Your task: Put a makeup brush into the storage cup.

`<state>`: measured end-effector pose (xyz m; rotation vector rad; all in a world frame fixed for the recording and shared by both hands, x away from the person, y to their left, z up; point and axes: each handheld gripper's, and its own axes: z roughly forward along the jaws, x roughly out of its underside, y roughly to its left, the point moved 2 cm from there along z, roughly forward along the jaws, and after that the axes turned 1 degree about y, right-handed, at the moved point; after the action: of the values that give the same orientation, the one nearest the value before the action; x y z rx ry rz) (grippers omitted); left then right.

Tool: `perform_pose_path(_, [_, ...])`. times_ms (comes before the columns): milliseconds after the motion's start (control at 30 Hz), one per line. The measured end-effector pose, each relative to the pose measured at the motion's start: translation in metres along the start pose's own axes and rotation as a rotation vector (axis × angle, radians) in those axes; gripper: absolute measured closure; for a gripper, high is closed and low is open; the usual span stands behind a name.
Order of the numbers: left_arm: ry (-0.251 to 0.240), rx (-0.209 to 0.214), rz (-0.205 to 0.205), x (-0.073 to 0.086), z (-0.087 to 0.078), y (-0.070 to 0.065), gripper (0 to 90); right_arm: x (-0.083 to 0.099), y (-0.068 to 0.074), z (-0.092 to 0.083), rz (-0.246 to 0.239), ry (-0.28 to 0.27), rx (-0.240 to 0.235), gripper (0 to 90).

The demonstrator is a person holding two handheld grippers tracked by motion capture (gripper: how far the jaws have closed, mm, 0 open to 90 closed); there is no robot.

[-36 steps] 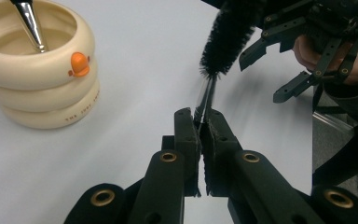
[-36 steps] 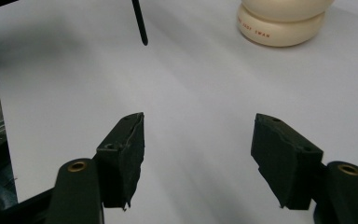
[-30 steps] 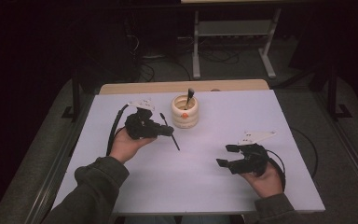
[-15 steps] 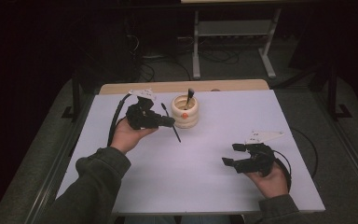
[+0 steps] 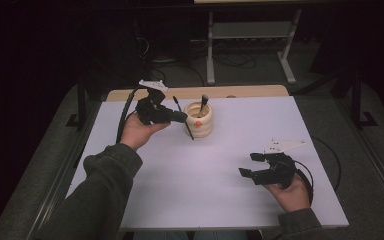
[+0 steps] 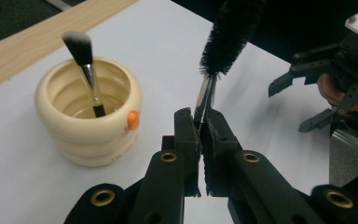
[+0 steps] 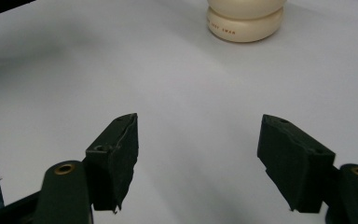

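Observation:
A cream ribbed cup (image 5: 201, 121) stands at the far middle of the white table (image 5: 190, 190), with a makeup brush (image 5: 203, 104) upright in it. My left gripper (image 5: 180, 117) hovers just left of the cup, shut on the thin handle of a black bristle brush (image 5: 184, 119) that slants in front of the cup. In the left gripper view the jaws (image 6: 199, 122) pinch the metal stem below the black bristle head (image 6: 230, 35), with the cup (image 6: 88, 116) to the left. My right gripper (image 5: 246, 164) rests open at the near right, nothing between its jaws (image 7: 198, 140).
A wooden strip (image 5: 250, 91) runs along the table's far edge. Beyond it on the dark floor stand a metal frame (image 5: 250, 30) and loose cables. A black cable (image 5: 325, 150) loops on the table by the right hand.
My left gripper has risen and moved right toward the cup, carrying the black brush. The right hand has stayed about where it was.

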<state>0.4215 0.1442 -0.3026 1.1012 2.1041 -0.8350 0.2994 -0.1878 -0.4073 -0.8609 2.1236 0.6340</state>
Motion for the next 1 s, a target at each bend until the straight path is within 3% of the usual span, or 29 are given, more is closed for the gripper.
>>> perform_pose_path(633, [0.011,-0.058,-0.023,-0.038,0.003,0.022,85.6,0.0,-0.002,-0.001,0.003,-0.005,-0.007,27.7])
perform_pose_path(1000, [0.019,-0.098,-0.056,-0.049,0.007,0.039,85.6,0.0,-0.002,-0.001,0.012,-0.001,-0.012,27.5])
